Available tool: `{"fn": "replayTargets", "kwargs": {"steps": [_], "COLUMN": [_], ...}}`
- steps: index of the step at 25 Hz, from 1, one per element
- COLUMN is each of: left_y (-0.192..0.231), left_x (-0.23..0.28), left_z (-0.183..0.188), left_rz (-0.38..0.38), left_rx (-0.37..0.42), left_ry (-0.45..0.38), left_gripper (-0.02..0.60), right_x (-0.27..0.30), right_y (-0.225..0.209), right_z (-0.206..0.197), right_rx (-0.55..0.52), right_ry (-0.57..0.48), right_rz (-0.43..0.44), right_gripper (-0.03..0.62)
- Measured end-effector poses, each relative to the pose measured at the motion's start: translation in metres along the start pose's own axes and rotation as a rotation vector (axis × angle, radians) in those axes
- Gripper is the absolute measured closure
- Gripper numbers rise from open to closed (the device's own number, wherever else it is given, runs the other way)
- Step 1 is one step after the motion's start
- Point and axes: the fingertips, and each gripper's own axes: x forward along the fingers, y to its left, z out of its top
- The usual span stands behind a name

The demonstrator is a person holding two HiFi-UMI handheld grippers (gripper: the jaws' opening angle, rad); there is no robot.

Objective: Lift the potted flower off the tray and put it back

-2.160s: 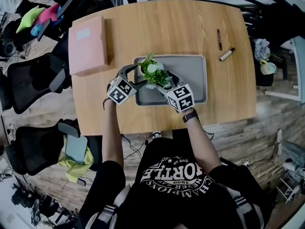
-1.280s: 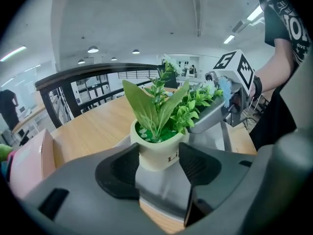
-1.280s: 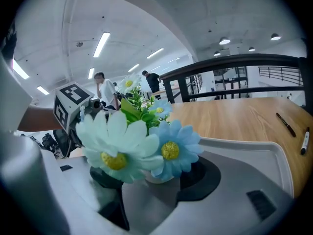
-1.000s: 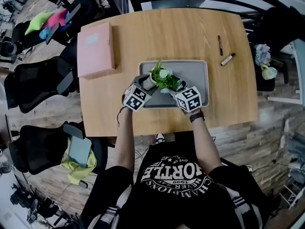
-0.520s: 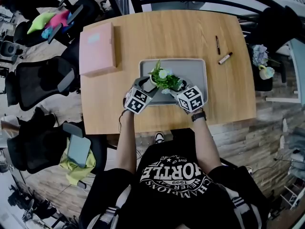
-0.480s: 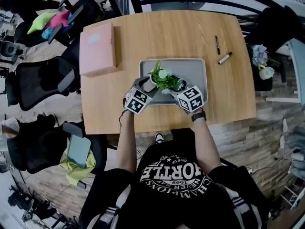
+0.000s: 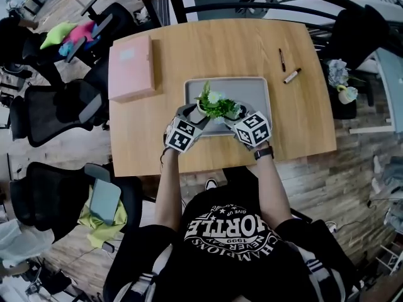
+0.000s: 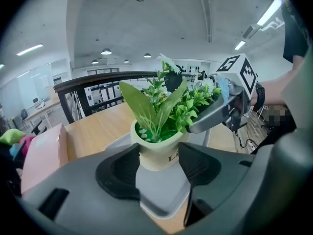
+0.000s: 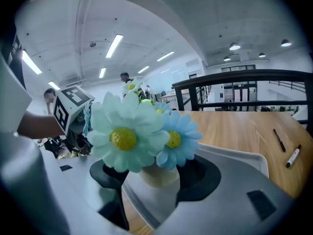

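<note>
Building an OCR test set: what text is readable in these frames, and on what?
"CHAMPIONS": T-shirt, upside down.
"1999": T-shirt.
"GIVE UP": T-shirt.
"ORTLE": T-shirt, start unclear.
"Li": red, on the pot, rest hidden.
Label on the pink box: too small to read.

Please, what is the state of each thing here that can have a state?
potted flower: upright, gripped from both sides.
left tool: shut on the potted flower.
right tool: shut on the potted flower.
tray: flat on the table.
pink box: closed, lying flat.
marker: lying flat.
</note>
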Motion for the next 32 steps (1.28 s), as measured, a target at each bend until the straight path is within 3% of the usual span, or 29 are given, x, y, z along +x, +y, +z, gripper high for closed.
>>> {"fn": "replayTargets", "kwargs": {"steps": [4,8,13,32], "left_y": [-0.008,-0.019,-0.031,-0.07], "left_x": [-0.017,-0.03,-0.048,-0.114], "left_z": [0.013,0.024,0.026,0.071], "left_rz": [0.003,0.006,-0.015,0.037], "left_rx": [-0.051,-0.036,-0.08,-0.012], "left_ry": [-0.012,-0.03,-0.038,-0.163], "left_gripper": [0.314,0.315,0.319,0.319], "right_x": [-0.014,-0.03,-0.044,-0.11], "right_y": [0.01,0.017,0.033,0.079], "right_z": [0.01,0.018,0.023,0.063], "right_rx": [0.023,0.016,0.03,0.017], "right_ry": [-0.044,-0.056,-0.078,-0.205], "right_rz": [0.005,0.005,0.019,-0.015], "right_gripper": [0.299,0.299,0.298,0.299]}}
